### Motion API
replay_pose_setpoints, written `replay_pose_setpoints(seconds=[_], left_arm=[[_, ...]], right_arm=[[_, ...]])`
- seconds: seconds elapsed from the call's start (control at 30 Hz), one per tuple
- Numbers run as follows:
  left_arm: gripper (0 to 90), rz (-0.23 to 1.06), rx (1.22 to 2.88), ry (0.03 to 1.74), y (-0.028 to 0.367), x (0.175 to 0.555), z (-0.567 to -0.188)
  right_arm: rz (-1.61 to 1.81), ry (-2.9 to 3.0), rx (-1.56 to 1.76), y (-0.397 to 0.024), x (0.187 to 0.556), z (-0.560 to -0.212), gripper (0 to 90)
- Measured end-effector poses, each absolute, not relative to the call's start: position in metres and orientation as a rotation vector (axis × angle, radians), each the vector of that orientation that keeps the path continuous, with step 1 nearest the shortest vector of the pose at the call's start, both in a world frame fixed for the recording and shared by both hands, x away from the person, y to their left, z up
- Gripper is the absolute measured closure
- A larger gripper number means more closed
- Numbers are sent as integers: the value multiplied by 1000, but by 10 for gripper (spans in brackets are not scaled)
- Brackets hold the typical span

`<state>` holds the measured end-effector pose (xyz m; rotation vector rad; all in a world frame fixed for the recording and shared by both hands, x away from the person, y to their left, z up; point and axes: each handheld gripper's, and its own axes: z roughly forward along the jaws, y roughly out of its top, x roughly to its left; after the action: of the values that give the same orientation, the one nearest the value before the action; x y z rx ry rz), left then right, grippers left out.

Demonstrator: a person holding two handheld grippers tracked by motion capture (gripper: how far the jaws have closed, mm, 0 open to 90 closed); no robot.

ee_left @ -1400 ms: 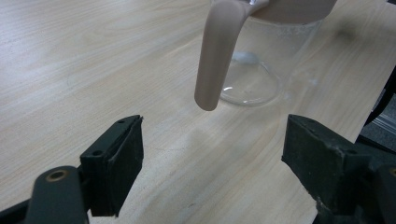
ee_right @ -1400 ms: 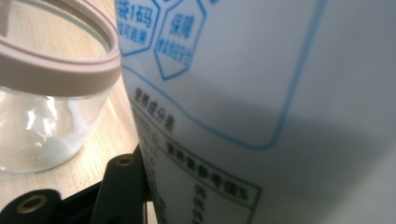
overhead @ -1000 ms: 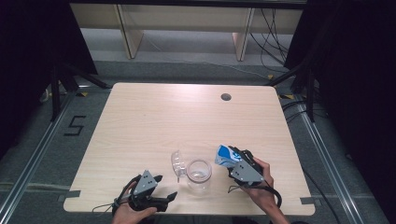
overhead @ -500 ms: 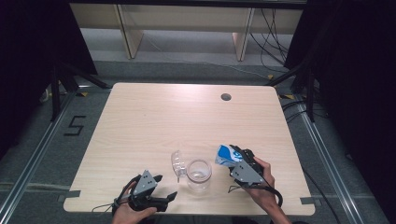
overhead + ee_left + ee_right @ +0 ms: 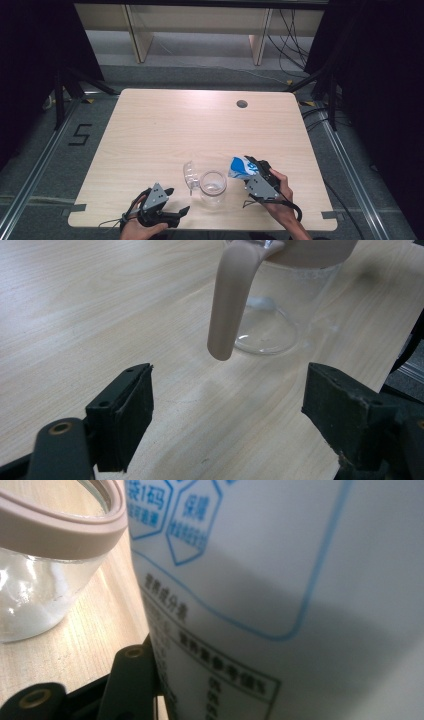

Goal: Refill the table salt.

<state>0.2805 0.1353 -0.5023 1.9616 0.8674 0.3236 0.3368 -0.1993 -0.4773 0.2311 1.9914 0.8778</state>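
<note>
Pale wood grain covers the tabletop (image 5: 165, 130), and near its front edge stands a clear glass jar (image 5: 213, 186) with a beige rim and a beige handle. In the left gripper view the handle (image 5: 231, 300) hangs down the jar's near side, its tip clear of the wood, and a little white powder lies in the jar's bottom. A clear plastic lid (image 5: 189, 175) lies just beside the jar on its left, tilted up on edge.

The right claw (image 5: 244, 169) is clamped on a white and blue pouch (image 5: 238, 167), held just to the right of the jar and slightly above the wood. In the right gripper view the pouch (image 5: 280, 595) shows blue outlines and small dark print; one black jaw presses against its lower left side, and the jar's rim (image 5: 65, 527) sits close at the left. Whether pouch and jar touch I cannot tell.

The left claw (image 5: 176, 201) rests low at the front edge, left of the jar and apart from it. Its jaws stand wide apart with nothing between them; in the left gripper view they frame bare wood, with the jar further on.

A dark round hole (image 5: 242, 104) sits near the far edge.
</note>
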Motion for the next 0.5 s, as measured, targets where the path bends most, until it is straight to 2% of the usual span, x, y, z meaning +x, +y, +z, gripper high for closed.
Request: replay_pose_setpoints(seconds=[0.5], left_arm=[[199,335,1962,866,136,281,-503]], right_arm=[[830,1968,118,-193,347,-479,500]])
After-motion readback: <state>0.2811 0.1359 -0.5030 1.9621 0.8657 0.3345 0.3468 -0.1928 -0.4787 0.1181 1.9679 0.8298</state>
